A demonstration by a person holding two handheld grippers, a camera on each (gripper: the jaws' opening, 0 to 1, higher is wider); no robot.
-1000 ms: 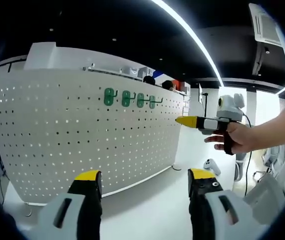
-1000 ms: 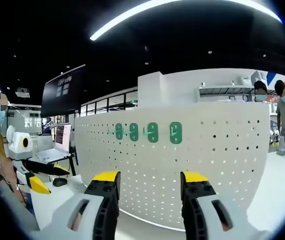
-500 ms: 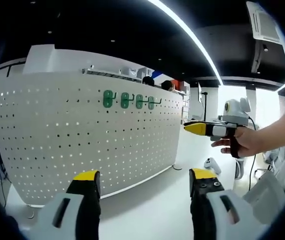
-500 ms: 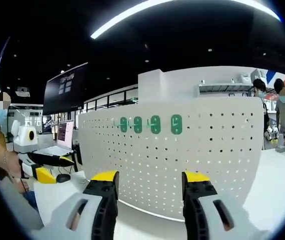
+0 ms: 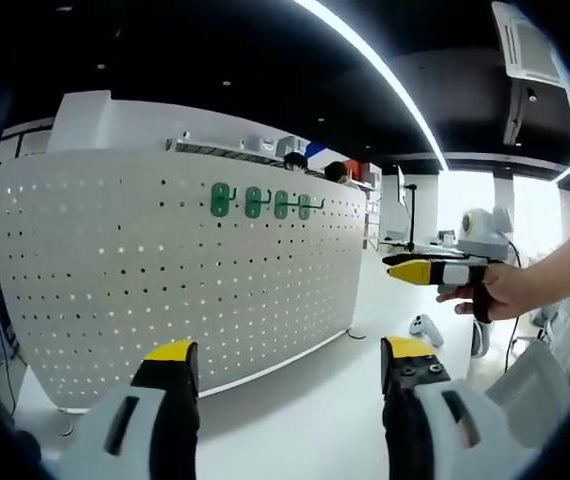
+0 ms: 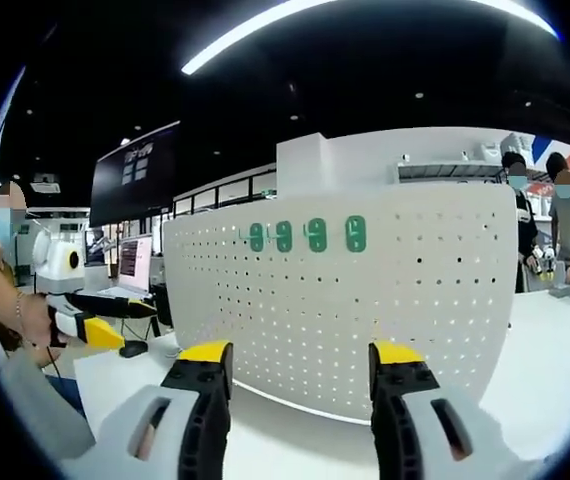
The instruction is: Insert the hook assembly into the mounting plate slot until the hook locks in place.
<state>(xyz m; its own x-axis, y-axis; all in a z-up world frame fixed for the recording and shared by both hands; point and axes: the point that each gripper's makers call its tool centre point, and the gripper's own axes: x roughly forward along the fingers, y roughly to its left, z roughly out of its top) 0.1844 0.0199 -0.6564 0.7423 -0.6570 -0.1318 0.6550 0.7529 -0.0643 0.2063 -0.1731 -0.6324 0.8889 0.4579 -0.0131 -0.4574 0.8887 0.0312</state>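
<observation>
We hold both grippers, left and right, jaws spread and empty, off the pegboard whose top edge carries four green hooks.

A white pegboard mounting plate stands upright on the white desk, ahead of the left tool's yellow-tipped jaws and well apart from them; its face is dotted with rows of small holes. Four green hooks sit in a row high on the plate, upright and close together. From the right tool, the plate also stands ahead, with the hooks above its jaws.
</observation>
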